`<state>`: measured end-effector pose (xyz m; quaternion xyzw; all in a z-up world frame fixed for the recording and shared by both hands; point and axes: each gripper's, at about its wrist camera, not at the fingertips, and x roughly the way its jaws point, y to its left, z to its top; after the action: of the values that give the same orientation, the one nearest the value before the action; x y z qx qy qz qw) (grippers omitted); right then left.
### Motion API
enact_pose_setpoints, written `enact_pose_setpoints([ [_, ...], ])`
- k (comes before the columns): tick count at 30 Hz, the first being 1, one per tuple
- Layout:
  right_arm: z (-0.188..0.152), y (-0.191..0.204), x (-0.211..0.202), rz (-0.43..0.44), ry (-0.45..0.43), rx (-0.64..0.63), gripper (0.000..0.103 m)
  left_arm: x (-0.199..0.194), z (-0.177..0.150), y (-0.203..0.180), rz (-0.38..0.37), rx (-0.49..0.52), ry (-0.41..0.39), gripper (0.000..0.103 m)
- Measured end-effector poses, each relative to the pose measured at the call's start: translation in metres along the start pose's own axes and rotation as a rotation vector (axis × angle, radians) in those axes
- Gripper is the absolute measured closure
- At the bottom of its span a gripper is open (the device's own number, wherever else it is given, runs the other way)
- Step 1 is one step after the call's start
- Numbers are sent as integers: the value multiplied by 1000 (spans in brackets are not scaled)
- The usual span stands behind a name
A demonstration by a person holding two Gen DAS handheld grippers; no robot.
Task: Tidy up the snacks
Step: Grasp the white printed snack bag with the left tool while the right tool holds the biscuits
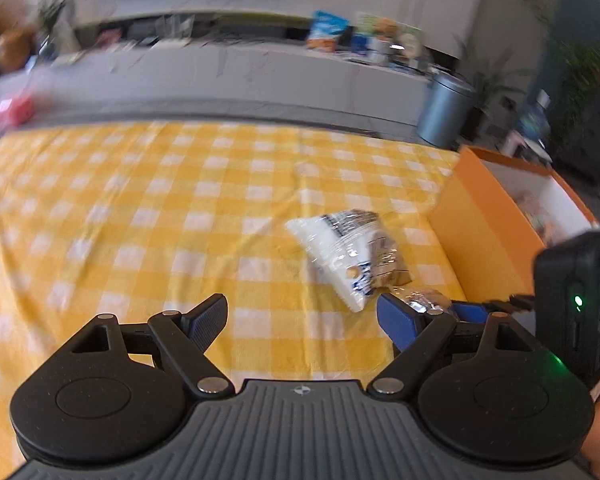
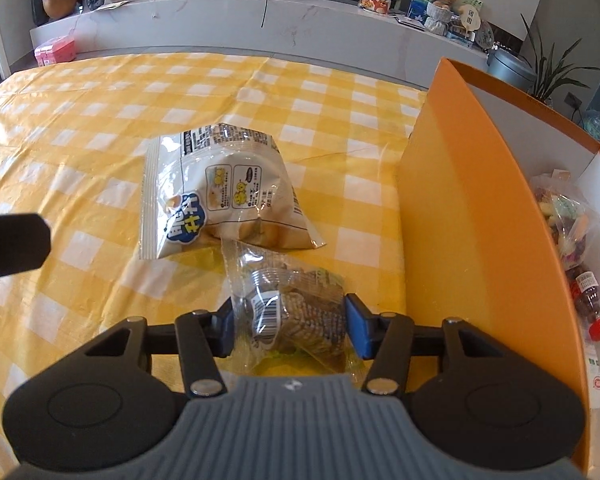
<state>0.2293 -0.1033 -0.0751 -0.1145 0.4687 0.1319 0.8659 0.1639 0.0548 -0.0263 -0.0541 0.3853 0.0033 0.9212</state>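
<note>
A white snack bag [image 2: 220, 196] lies on the yellow checked tablecloth [image 2: 100, 140]; it also shows in the left wrist view [image 1: 348, 256]. My right gripper [image 2: 290, 326] is shut on a clear packet of brown snacks [image 2: 296, 312] just in front of the white bag, beside the orange box [image 2: 460, 208]. A bit of that packet [image 1: 424, 300] shows in the left wrist view. My left gripper [image 1: 302, 318] is open and empty, low over the cloth, left of the white bag. The left wrist view is blurred.
The orange box [image 1: 488, 216] stands at the right and holds several snack packets [image 2: 568, 220] and a small red-capped bottle [image 2: 592, 304]. A grey shelf [image 2: 260, 24] with oddments runs behind the table. A grey bin [image 1: 444, 108] stands beyond the table's far right corner.
</note>
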Motion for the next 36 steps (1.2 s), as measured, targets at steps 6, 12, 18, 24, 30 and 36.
enact_pose_setpoints([
  [6, -1, -7, -1, 28, 6, 35, 50, 15, 17, -18, -37, 165, -27, 4],
  [12, 0, -8, -1, 59, 29, 14, 50, 52, 48, -30, -174, 208, 116, 4],
  [18, 1, -5, -1, 67, 47, -38, 50, 79, 71, -50, -164, 286, 164, 4],
  [24, -2, -3, -3, 60, 54, -73, 50, 121, 63, -76, -58, 501, 246, 4],
  [30, -3, -3, -5, 62, 56, -64, 49, 151, 49, -78, 1, 558, 309, 0],
  [36, -2, 0, -4, 52, 52, -76, 49, 158, 44, -77, -7, 566, 276, 0],
])
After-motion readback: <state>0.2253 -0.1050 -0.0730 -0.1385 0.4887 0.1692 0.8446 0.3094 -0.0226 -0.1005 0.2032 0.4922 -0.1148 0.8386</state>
